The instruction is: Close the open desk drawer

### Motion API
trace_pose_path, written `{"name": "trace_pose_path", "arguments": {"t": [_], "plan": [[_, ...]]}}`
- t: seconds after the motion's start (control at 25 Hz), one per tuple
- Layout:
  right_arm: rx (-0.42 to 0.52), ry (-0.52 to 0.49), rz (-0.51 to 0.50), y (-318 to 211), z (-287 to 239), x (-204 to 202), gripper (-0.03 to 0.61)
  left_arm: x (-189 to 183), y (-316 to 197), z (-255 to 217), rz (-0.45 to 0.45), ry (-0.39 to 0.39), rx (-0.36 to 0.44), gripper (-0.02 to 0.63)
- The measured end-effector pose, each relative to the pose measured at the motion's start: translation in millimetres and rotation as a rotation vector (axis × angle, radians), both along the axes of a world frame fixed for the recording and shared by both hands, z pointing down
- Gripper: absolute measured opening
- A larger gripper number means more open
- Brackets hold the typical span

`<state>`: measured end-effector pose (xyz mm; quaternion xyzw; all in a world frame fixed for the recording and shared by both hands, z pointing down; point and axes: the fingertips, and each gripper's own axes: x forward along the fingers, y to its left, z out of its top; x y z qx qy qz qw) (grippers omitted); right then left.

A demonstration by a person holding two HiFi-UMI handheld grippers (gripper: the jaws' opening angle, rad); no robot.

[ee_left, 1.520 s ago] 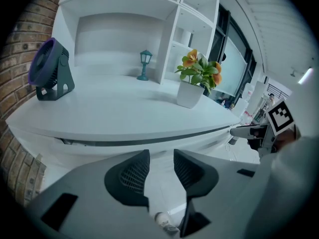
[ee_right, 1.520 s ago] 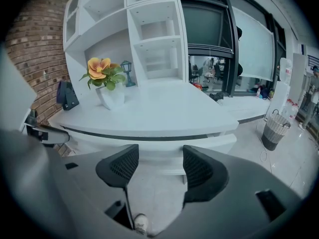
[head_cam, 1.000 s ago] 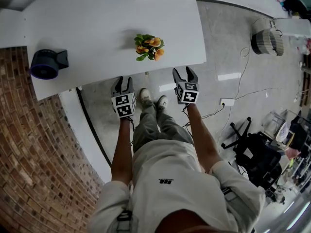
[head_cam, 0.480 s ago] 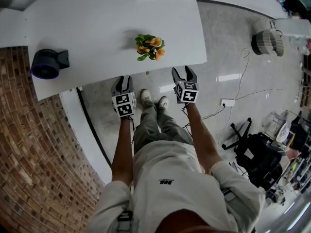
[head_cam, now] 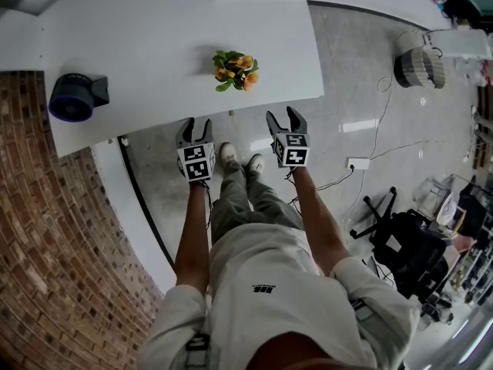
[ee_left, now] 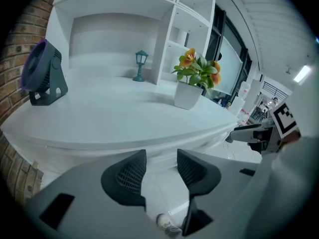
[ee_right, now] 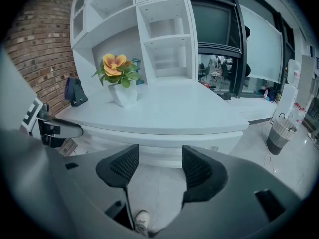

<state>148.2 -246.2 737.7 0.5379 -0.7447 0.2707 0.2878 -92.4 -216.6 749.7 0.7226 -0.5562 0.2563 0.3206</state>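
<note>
A: White desk; plant near its front edge, fan at the left edge. Grippers?
B: Left gripper, right gripper: jaws apart, empty, level just short of the front edge, likely to push the drawer beneath it. How far out, can't tell. Floor open behind.

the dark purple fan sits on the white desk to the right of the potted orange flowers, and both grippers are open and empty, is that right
Not quite: the dark purple fan sits to the left of the potted orange flowers on the white desk, as the head view shows. The rest holds: the left gripper and the right gripper both have their jaws apart with nothing between them.
</note>
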Motion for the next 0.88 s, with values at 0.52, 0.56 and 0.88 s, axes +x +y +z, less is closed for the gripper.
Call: {"name": "trace_pose_path", "arguments": {"t": [0.52,0.56,0.88], "plan": [[0.108,-0.067,-0.146,51.1,-82.0,-46.1,0.238,44.7,30.3,-60.9,0.1,0.055,0.121,0.219],[0.12,-0.076,-0.144,54.3,-90.1,-47.1,0.238,47.6,33.5,-69.6,0.106,0.058,0.139,0.219],[0.208,-0.078,-0.17,86.1,-136.7,-40.3,0.236,66.5,61.7,-131.7,0.13,0.07,0.259,0.219]]}}
